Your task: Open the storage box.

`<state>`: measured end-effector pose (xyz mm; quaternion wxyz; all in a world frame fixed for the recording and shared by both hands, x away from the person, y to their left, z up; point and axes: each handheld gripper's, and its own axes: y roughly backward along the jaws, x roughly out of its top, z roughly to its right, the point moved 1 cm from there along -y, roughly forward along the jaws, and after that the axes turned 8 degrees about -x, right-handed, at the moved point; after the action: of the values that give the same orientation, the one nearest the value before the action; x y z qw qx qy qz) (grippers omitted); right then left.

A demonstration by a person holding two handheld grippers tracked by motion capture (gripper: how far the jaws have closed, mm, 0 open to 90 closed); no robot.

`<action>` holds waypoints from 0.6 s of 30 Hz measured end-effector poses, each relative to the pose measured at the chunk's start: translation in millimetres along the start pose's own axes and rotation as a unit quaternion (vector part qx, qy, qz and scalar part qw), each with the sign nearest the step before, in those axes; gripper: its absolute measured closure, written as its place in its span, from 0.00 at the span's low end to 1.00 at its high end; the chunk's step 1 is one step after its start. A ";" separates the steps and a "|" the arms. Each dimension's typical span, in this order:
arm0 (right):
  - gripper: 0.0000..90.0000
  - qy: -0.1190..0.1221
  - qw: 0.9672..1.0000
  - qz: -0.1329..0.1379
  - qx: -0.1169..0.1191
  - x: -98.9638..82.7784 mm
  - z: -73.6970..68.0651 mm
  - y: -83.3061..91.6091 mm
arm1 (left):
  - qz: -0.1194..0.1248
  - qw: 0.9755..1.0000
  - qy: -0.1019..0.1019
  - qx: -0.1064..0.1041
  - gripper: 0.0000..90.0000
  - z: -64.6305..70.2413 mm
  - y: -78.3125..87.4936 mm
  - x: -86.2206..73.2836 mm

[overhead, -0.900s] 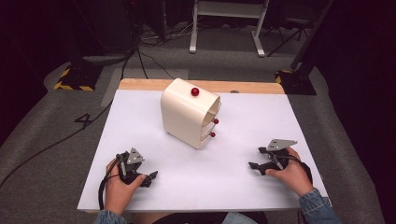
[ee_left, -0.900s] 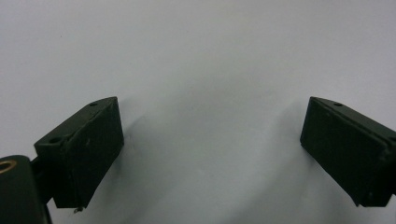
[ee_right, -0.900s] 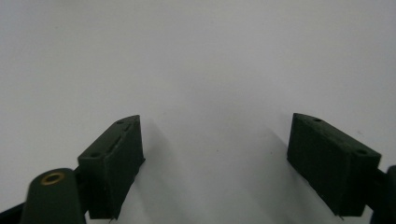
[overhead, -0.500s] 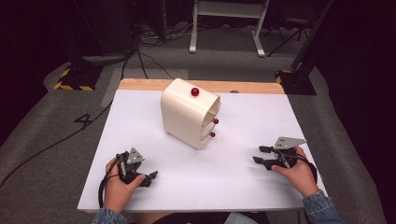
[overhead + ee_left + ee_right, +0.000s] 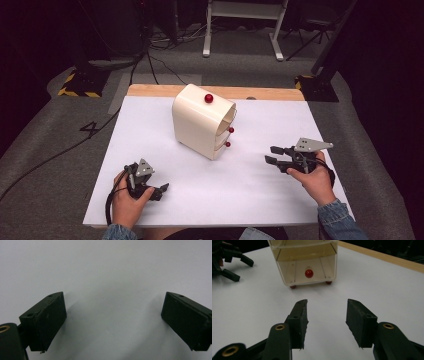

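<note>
A cream cabinet of small drawers (image 5: 200,125) stands at the middle back of the white table (image 5: 250,200), a red knob (image 5: 209,98) on its top and two more red knobs on the drawer fronts facing right. My right gripper (image 5: 270,154) hovers to its right, pointing at it, jaws open and empty. In the right gripper view the open jaws (image 5: 327,312) aim at the cabinet (image 5: 304,260), with the lowest drawer's red knob (image 5: 309,273) straight ahead. My left gripper (image 5: 161,191) rests near the front left, open; its jaws (image 5: 113,312) frame bare white table.
A wooden strip (image 5: 270,93) runs along the table's far edge. Beyond it, cables lie on the grey floor, with a white stand (image 5: 245,30) and a yellow-and-black striped base (image 5: 77,85). My left gripper (image 5: 240,268) sits at the top left of the right gripper view.
My right gripper has risen a little off the table and drifted away from the front edge. The left gripper and the cabinet have stayed put.
</note>
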<state>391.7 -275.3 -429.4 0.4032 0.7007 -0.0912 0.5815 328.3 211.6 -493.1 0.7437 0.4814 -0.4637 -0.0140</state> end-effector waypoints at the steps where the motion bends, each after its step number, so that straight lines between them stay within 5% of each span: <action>1: 0.58 0.000 1.000 0.006 0.004 2.1 -1.3 -1.6 | 0.000 1.000 -0.001 0.001 0.07 -0.2 0.0 0.1; 18: 0.63 0.015 0.999 0.037 0.029 17.7 -9.0 -61.0 | -0.002 1.000 0.006 -0.007 0.07 -0.7 -0.3 0.9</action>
<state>426.8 -223.1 -441.7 0.3623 0.6995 -0.0936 0.6088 329.4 211.5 -492.9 0.7496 0.4773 -0.4583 -0.0157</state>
